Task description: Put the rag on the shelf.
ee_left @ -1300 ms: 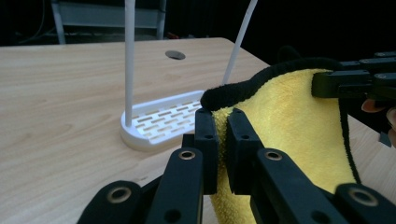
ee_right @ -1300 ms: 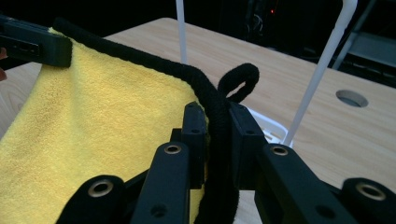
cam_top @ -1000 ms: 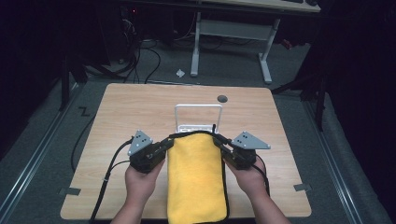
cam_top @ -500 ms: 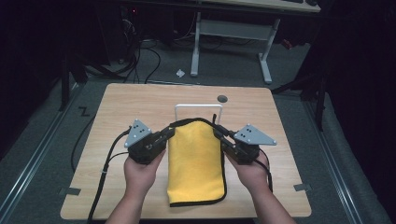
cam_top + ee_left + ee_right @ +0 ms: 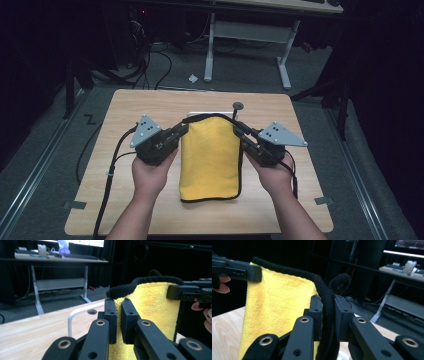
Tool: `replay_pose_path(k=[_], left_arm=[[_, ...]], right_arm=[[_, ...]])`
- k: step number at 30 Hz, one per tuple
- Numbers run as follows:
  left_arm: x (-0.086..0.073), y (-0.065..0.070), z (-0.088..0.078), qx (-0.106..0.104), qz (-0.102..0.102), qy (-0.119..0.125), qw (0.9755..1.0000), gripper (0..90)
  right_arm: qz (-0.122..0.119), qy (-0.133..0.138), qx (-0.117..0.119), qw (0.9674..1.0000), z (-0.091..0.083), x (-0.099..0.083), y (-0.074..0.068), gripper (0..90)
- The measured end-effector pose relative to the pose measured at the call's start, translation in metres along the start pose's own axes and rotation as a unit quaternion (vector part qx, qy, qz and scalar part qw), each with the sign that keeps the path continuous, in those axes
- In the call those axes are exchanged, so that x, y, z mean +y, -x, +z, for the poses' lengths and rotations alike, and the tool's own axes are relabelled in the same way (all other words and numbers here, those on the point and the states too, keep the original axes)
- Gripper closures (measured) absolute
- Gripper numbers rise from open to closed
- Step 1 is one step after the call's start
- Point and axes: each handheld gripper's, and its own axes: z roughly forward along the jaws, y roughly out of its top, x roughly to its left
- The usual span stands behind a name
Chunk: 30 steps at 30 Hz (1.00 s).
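A yellow towel [image 5: 210, 155] with a black hem hangs between my two grippers above the wooden table [image 5: 125, 110]. My left gripper [image 5: 183, 131] is shut on the towel's top left corner, and in the left gripper view its jaws pinch the yellow cloth [image 5: 150, 307] at the gripper [image 5: 118, 315]. My right gripper [image 5: 239, 129] is shut on the top right corner; in the right gripper view the black hem [image 5: 325, 302] runs between its jaws at the gripper [image 5: 327, 315]. The towel's lower edge hangs near the table's front. A white wire rack [image 5: 200, 114] stands just behind the towel, mostly hidden.
A small dark round hole [image 5: 238, 105] sits in the table behind the towel. Beyond the table, a desk with white legs [image 5: 285, 60] and cables [image 5: 150, 55] occupy the grey floor. Black cables [image 5: 112, 165] trail from the left gripper over the table's left side.
Both grippers have risen with the towel held between them, lifting its top edge higher. The towel now hangs more steeply and hides more of the white rack.
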Motion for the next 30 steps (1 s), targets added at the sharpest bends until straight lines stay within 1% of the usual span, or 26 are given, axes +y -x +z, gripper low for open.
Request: replay_pose_path(k=[5,9,13,15,17,19,21,24,30], left_arm=[[0.013,-0.001,0.002,0.003,0.007,0.014,0.9999,84.9],[0.023,-0.005,0.002,0.009,0.011,0.023,0.9996,84.9],[0.031,-0.012,0.002,0.018,0.011,0.031,0.9993,84.9],[0.034,-0.016,0.004,0.026,0.015,0.028,0.9992,84.9],[0.036,-0.020,0.006,0.027,0.015,0.024,0.9992,84.9],[0.038,-0.023,0.008,0.033,0.021,0.021,0.9990,85.1],[0.040,-0.025,0.011,0.035,0.024,0.020,0.9989,85.1],[0.043,-0.026,0.016,0.042,0.033,0.017,0.9984,85.1],[0.053,-0.031,0.025,0.050,0.049,0.019,0.9973,85.0]], right_arm=[[-0.004,0.015,-0.005,0.9999,-0.001,0.013,0.003,79.3],[-0.001,0.027,-0.007,0.9996,-0.001,0.023,0.007,79.3],[0.002,0.032,-0.007,0.9995,0.002,0.033,0.010,79.3],[-0.001,0.033,-0.006,0.9994,0.004,0.037,0.012,79.3],[-0.002,0.031,-0.007,0.9995,0.007,0.040,0.013,79.3],[-0.002,0.028,-0.009,0.9996,0.010,0.043,0.015,79.4],[0.006,0.029,-0.009,0.9995,0.014,0.045,0.018,79.4],[0.011,0.031,-0.017,0.9993,0.018,0.047,0.020,79.4],[0.008,0.030,-0.028,0.9991,0.028,0.049,0.028,79.4]])
